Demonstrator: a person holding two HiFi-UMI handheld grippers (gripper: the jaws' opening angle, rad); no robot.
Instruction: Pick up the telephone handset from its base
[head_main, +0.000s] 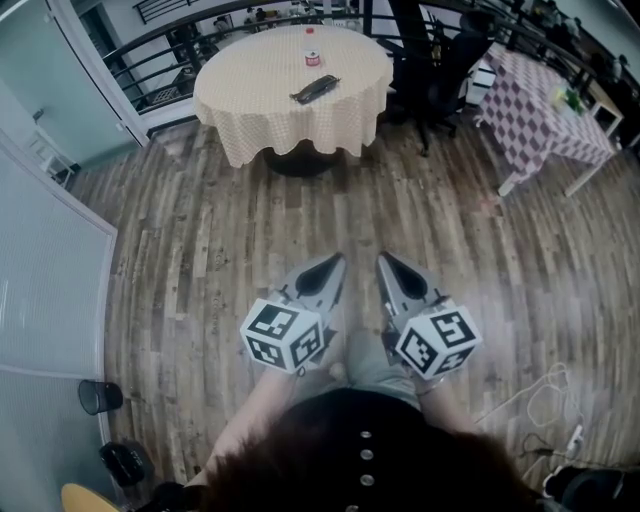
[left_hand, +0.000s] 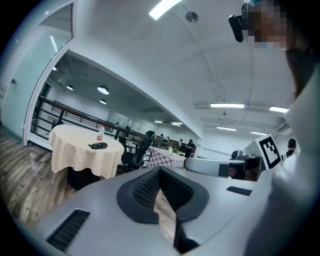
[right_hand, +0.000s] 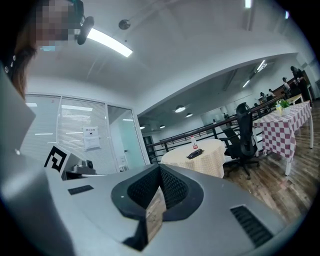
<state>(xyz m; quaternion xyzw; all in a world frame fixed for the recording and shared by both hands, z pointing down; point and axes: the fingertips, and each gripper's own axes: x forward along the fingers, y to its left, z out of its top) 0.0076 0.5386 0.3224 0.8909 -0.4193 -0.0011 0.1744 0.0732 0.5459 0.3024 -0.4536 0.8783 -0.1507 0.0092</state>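
— Two grippers are seen low in the head view. How are the jaws set?

— The left gripper (head_main: 330, 268) and the right gripper (head_main: 390, 268) are pointed ahead, side by side. Both pairs of jaws look pressed together, and nothing is held.

— Where is the telephone found?

— The telephone (head_main: 314, 89) is laid on the round table (head_main: 240, 110), far ahead across the wooden floor (head_main: 200, 250), just below a small bottle (head_main: 312, 55). Its long side is slanted, from near-left to far-right. It is too small for the handset to be told from the base; the handset is probably resting on it.

— What is shown in the left gripper view?

— The jaws are seen shut at the tips, with nothing between them. The telephone (left_hand: 98, 145) is seen off to the left of the jaws, well apart.

— And in the right gripper view?

— The same closed, empty jaws are shown. There the telephone (right_hand: 195, 153) is placed a little to the right of the jaws, and far off.

— Which gripper is thought to be nearer?

— Little is in it, but the telephone is lined up a bit more with the left gripper. The table must be walked up to, and the jaws must be opened across the slanted handset, before anything can be lifted.
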